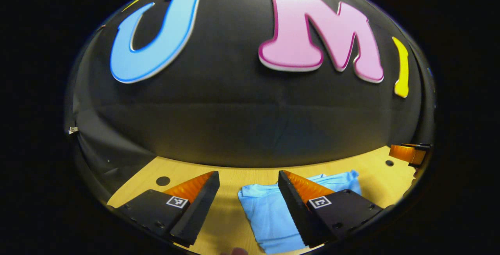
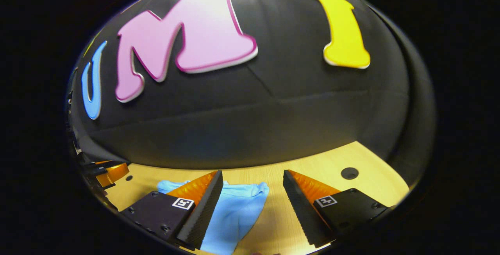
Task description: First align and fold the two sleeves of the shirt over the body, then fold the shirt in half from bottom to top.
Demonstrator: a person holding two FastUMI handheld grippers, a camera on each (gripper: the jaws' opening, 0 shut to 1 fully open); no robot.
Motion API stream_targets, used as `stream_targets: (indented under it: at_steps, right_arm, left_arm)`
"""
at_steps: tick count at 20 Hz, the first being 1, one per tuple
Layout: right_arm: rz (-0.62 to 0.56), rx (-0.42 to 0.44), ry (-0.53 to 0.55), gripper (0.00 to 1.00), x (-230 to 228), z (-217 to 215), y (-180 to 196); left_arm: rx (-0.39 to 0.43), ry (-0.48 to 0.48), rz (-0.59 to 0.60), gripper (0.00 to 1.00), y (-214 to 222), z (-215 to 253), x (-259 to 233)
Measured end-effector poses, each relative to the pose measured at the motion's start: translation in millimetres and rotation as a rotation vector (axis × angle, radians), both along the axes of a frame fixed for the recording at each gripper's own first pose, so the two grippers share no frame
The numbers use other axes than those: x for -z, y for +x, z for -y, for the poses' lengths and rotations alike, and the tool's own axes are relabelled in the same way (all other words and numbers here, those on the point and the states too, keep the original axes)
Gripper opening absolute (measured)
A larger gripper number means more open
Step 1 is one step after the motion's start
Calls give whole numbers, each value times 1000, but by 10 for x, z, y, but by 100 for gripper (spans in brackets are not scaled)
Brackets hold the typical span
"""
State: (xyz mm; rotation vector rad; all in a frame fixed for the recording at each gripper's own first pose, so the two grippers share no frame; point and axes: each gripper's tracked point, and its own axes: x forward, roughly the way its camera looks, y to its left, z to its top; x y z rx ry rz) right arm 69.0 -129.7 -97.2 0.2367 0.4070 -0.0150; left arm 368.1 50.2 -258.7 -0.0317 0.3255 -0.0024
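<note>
A light blue shirt (image 1: 269, 212) lies folded into a compact bundle on the wooden table (image 1: 230, 192). In the left gripper view it sits below and to the right of my left gripper (image 1: 248, 179), which is open above the table with nothing between its fingers. The right finger partly hides the shirt. In the right gripper view the same shirt (image 2: 238, 208) lies lower left, partly behind the left finger. My right gripper (image 2: 253, 177) is open and holds nothing. The other gripper shows at the far right edge (image 1: 408, 153) of the left gripper view and the far left edge (image 2: 109, 173) of the right gripper view.
The black cloth wall (image 1: 242, 122) rises just behind the table's far edge. Small dark round holes mark the tabletop (image 1: 163, 180) (image 2: 349, 173). Bare wood lies left of the shirt in the left gripper view and right of it in the right gripper view.
</note>
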Motion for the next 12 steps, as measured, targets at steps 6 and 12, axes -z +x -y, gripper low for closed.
stream_targets:
  at_steps: [6,12]
  right_arm:
    - [131,12,-10,96,-1213,70,-871]
    - [269,-44,-69,96,-2307,-39,-1811]
  left_arm:
    - [-39,-38,147,96,-1145,-169,-1162]
    - [13,8,220,93,-2284,31,-1824]
